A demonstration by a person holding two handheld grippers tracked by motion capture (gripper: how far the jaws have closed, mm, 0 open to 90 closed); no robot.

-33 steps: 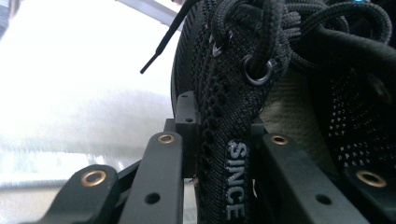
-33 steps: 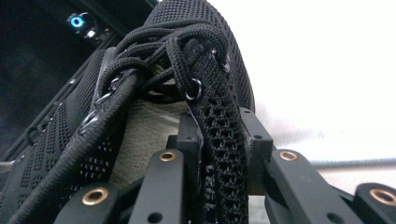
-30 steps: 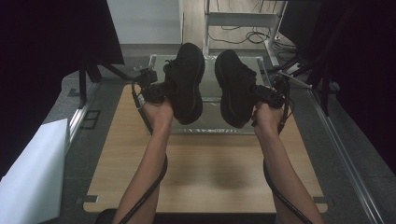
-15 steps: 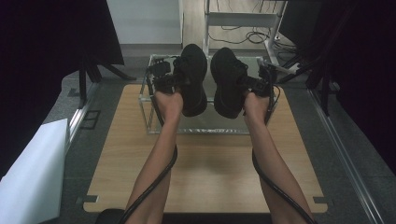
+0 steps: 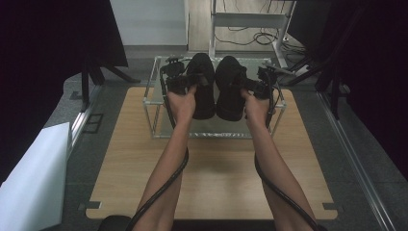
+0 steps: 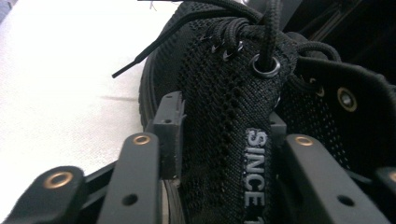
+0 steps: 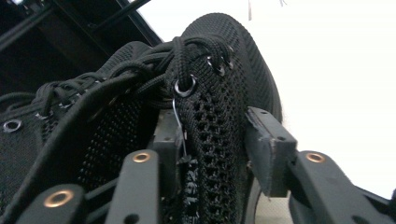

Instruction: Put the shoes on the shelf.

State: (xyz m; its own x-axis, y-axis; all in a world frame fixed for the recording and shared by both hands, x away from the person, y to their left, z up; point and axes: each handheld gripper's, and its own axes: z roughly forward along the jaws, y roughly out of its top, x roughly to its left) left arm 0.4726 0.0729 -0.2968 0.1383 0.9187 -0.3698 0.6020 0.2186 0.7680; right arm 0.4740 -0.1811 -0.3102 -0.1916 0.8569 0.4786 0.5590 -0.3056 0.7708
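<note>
High view: over the wooden table (image 5: 216,183), the clear-topped metal-frame rack (image 5: 150,103) at the upper centre of the frame now carries the pair. A second ago both shoes hung above the middle of the board; since then the hands have taken them toward the top of the picture, and they now lie on the rack's top shelf. The left shoe (image 5: 204,86) and right shoe (image 5: 231,89) lie side by side, close together and parallel, soles down. Each one's long axis runs up and down the frame, with the toes toward the top edge and the heels toward the bottom, nearest the person. The left gripper (image 5: 188,83) and right gripper (image 5: 249,86) each come in at a shoe's outer flank, and their jaws have just been opening. In the right gripper view the right-hand pad (image 7: 266,149) stands clear of the mesh side, so that shoe sits loose between half-spread jaws. In the left gripper view the tongue and collar lie between the jaws, with the left-hand pad (image 6: 170,135) just beside the knit and seemingly no longer pinching. By my reading, this is the release: the placing looks done, leaving only the pull-out, which should be straight back to avoid snagging the laces (image 6: 243,28).
</note>
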